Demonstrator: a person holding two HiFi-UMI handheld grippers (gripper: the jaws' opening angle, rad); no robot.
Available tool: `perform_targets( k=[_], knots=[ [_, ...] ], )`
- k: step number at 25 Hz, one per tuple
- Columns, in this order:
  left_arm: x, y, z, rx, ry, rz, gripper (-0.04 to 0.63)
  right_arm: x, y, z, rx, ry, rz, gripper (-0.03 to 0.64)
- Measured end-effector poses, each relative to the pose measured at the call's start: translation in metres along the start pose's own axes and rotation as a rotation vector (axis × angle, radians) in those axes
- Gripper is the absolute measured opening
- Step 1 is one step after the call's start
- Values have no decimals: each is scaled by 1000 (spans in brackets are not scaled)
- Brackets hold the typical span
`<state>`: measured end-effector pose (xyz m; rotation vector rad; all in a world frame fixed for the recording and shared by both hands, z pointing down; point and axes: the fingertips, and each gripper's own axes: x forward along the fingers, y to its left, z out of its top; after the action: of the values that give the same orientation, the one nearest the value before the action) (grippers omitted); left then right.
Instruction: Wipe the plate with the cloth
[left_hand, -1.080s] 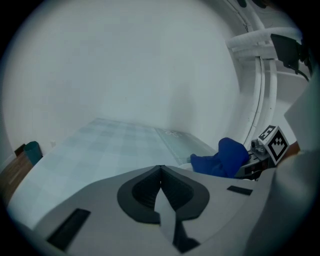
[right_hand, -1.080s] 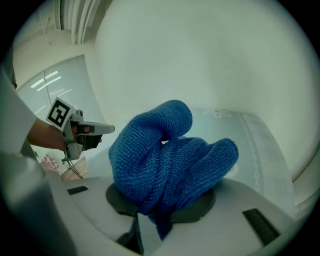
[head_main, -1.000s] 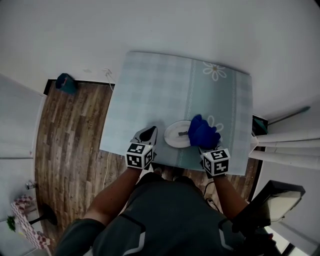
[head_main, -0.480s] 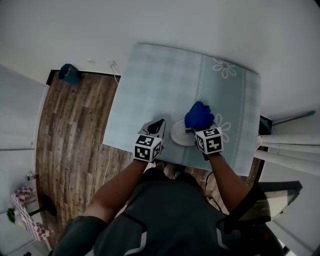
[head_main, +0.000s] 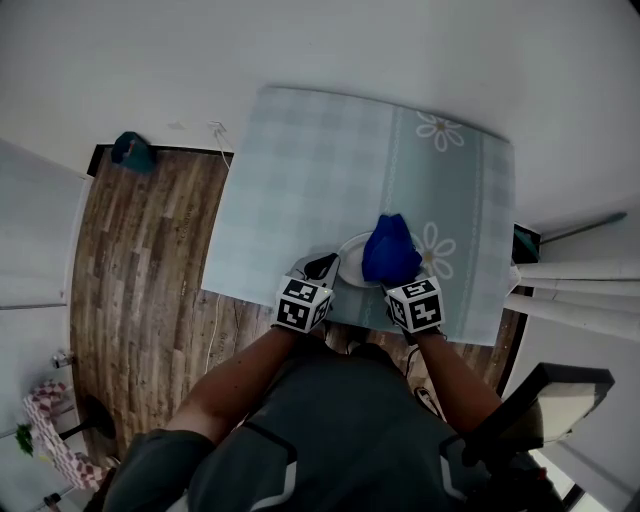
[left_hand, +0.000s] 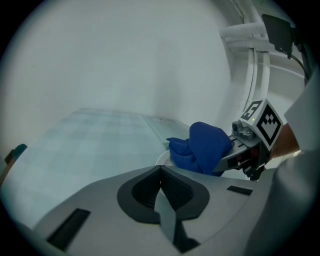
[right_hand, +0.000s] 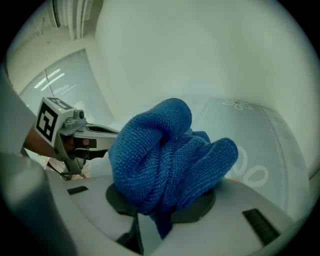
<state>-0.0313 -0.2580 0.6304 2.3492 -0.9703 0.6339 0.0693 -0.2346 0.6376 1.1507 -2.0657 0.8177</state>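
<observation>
A small white plate (head_main: 349, 263) sits near the front edge of the table (head_main: 300, 180), which has a pale blue checked cover. My left gripper (head_main: 322, 266) is at the plate's left rim, and its jaws look shut on that rim (left_hand: 161, 159). A bunched blue cloth (head_main: 390, 250) lies over the right part of the plate, and my right gripper (head_main: 398, 278) is shut on it. In the right gripper view the cloth (right_hand: 165, 155) bulges out of the jaws and hides the plate. In the left gripper view the cloth (left_hand: 205, 147) stands just beyond the plate.
White daisy prints (head_main: 435, 128) mark the right side of the table cover. Wooden floor (head_main: 140, 260) lies to the left, with a teal object (head_main: 130, 150) by the wall. White slats (head_main: 570, 290) and a dark panel (head_main: 545, 400) stand at the right.
The cloth swept from the plate's right side to its far edge, then back over the plate. The left gripper closed in on the plate's left rim.
</observation>
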Motion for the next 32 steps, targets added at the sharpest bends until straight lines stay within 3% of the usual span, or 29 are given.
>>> perform_targets(
  k=[5,10,15,21,32],
  knots=[
    [-3,-4,-2,0,0,-9,9,-17,11,-7,24,-4,36,118],
    [-9,-1,1,-5,-11,2,9,-10,11,34,14,-84,42,118],
    [-17,4,5,-13,-26,16,9,34,7,62,-29,-67,37,118],
    [-27,15,0,-33,-38,42,9,40,22,37,-39,18,52,118],
    [-32,12,8,-46,-75,46,9,1,49,-10,3,63,123,118]
  ],
)
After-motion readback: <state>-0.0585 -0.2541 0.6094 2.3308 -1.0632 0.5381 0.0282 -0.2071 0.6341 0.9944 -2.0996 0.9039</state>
